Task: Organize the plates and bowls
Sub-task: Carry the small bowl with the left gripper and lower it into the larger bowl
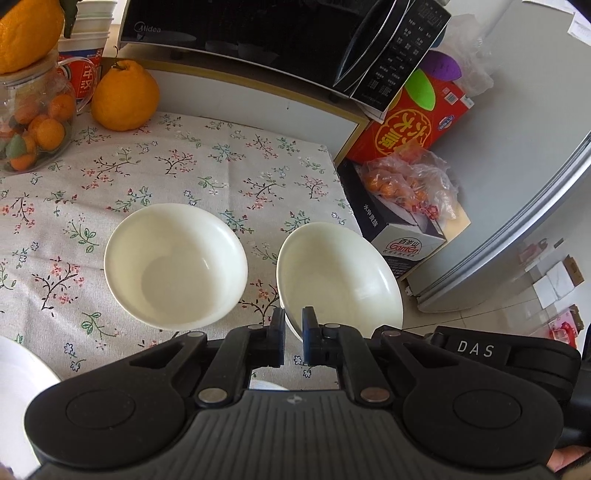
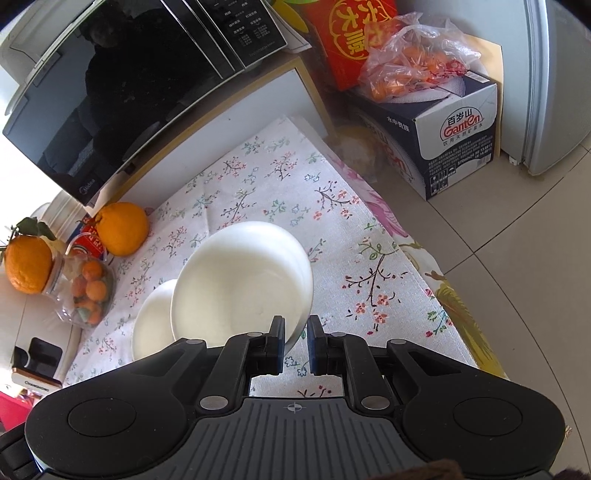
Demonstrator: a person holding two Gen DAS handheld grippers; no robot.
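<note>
In the left wrist view my left gripper (image 1: 293,338) is shut on the near rim of a white bowl (image 1: 340,277), which is tilted above the floral tablecloth (image 1: 207,170). A second white bowl (image 1: 175,264) sits upright on the cloth to its left. A white plate edge (image 1: 18,387) shows at the lower left. In the right wrist view my right gripper (image 2: 296,345) is shut on the rim of a white bowl (image 2: 236,291), tilted up from the cloth (image 2: 369,273). Another white bowl (image 2: 153,321) lies behind it to the left.
A black microwave (image 1: 258,33) stands on a shelf at the table's back. A large orange (image 1: 123,96) and a jar of small oranges (image 1: 35,129) sit at the back left. Boxes (image 2: 454,136) and a bag of oranges (image 2: 413,70) stand on the floor right of the table.
</note>
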